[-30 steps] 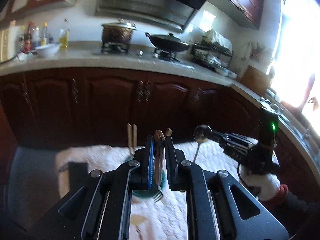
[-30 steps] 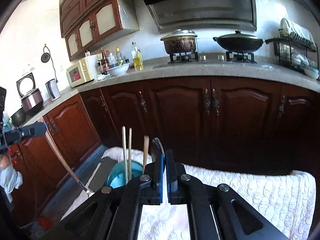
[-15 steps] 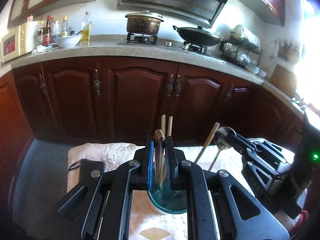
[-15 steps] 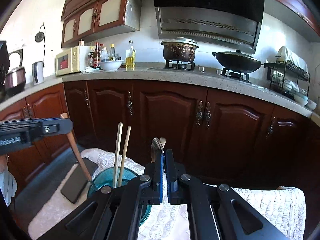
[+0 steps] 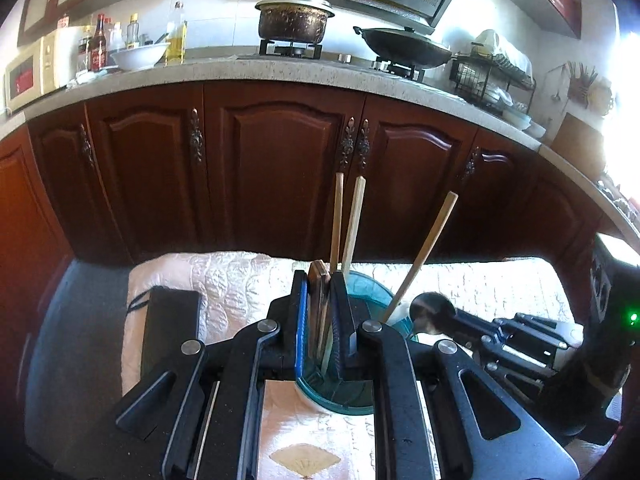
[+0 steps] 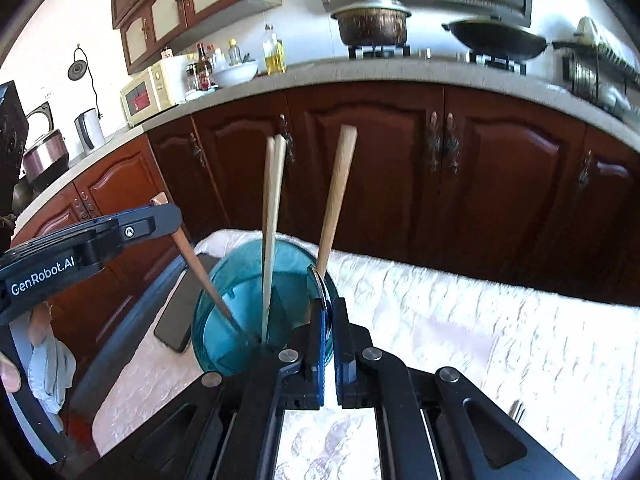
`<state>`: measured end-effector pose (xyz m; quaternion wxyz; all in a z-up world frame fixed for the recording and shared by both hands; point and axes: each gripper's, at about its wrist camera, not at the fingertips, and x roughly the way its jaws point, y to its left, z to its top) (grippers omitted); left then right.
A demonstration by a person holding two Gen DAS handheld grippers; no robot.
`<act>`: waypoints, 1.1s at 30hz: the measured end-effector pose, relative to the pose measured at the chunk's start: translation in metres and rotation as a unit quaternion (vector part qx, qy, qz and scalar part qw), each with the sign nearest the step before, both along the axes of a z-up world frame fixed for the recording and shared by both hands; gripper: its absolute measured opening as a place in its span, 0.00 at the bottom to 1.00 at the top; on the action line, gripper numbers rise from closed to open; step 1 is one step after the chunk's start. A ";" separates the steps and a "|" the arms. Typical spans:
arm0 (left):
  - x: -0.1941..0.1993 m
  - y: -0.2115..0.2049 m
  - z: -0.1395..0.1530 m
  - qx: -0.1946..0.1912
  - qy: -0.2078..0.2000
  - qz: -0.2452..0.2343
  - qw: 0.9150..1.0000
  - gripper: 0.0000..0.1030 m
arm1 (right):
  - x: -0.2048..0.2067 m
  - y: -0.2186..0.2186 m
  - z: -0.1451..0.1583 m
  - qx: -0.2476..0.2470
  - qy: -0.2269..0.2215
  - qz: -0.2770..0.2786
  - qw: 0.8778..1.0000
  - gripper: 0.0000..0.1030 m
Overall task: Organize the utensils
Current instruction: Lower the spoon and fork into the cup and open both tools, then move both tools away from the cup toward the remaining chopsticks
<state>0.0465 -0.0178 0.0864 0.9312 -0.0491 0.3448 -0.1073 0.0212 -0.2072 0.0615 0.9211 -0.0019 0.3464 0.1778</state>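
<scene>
The translucent teal plastic cup (image 6: 248, 304) stands on the white quilted cloth (image 6: 460, 320), already holding a pair of pale wooden chopsticks (image 6: 272, 216) and a wooden-handled utensil (image 6: 336, 196) leaning upright. The left gripper (image 5: 320, 312) is clenched on a brown wooden-handled fork (image 6: 196, 256), tilted so its head dips into the cup. The right gripper (image 6: 328, 320) clamps a metal spoon (image 5: 432, 312) at the cup's near right rim, apparently waiting its turn. A black phone (image 5: 170, 328) lies to the left.

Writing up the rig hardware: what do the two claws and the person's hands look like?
Both claws, left claw and right claw, are black linkages with silver pivot bolts and blue finger pads. The left claw's side reads GenRobot.AI; a green LED glows on the right unit. A grey-white glove covers the left hand.
</scene>
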 end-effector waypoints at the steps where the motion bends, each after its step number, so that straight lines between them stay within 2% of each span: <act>1: 0.000 0.001 0.000 -0.004 0.000 0.001 1.000 0.10 | 0.000 -0.001 -0.002 0.002 0.007 0.003 1.000 0.04; 4: -0.002 -0.001 0.000 -0.003 0.002 0.003 1.000 0.10 | 0.003 -0.004 -0.012 0.010 0.031 0.012 0.999 0.05; 7: 0.000 0.000 0.000 -0.010 0.011 0.006 1.000 0.11 | 0.003 -0.008 -0.014 0.017 0.037 0.014 0.999 0.06; 8: 0.000 0.000 0.000 -0.012 0.012 0.007 1.000 0.13 | 0.002 -0.009 -0.013 0.021 0.040 0.015 0.999 0.10; 9: -0.001 0.001 0.000 -0.017 0.013 0.008 1.000 0.17 | 0.001 -0.010 -0.012 0.024 0.038 0.015 0.999 0.14; 10: -0.001 0.001 0.001 -0.020 0.014 0.008 1.000 0.22 | -0.001 -0.012 -0.010 0.025 0.034 0.016 0.999 0.22; 12: -0.002 0.002 0.003 -0.030 0.014 0.007 0.999 0.39 | -0.005 -0.015 -0.005 0.027 0.025 0.016 0.999 0.25; 18: -0.008 0.003 0.008 -0.035 0.012 0.010 0.999 0.51 | -0.010 -0.021 0.002 0.030 0.021 0.010 0.999 0.25; 24: -0.021 0.001 0.016 -0.025 0.000 0.023 0.999 0.55 | -0.014 -0.023 0.004 0.022 0.019 0.004 1.000 0.27; 33: -0.041 -0.015 0.026 0.000 -0.027 0.028 0.999 0.56 | -0.024 -0.031 0.012 0.021 0.010 -0.014 1.000 0.27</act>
